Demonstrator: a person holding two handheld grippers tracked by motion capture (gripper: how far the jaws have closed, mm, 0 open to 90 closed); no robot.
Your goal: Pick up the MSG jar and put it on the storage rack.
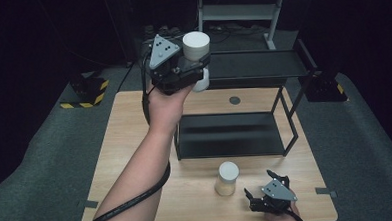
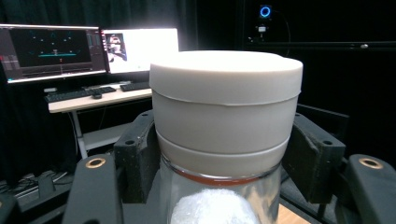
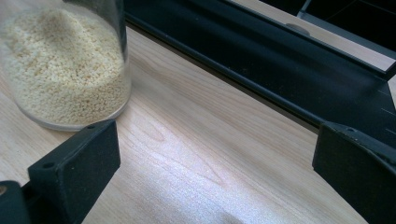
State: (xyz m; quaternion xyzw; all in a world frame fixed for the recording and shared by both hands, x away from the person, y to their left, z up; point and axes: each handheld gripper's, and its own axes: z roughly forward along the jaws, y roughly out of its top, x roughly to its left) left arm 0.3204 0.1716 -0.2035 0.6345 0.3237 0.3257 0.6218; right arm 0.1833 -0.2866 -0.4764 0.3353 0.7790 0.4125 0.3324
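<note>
High view had the left gripper (image 1: pixel 190 70) raised above the table's (image 1: pixel 134 123) far left corner, its jaws clamped on a white-capped jar (image 1: pixel 196 45) held upright beside the left end of the black rack's (image 1: pixel 252 65) upper shelf. Left gripper view showed both pads pressing the jar's white collar just under the cap. Near the front edge stood a grain-filled jar (image 1: pixel 227 178), and just right of it, near the front right corner, rested the right gripper (image 1: pixel 267 187), jaws spread wide with nothing between them.

Clear glass jar (image 2: pixel 224 196); matt lid (image 2: pixel 226 77)
</note>
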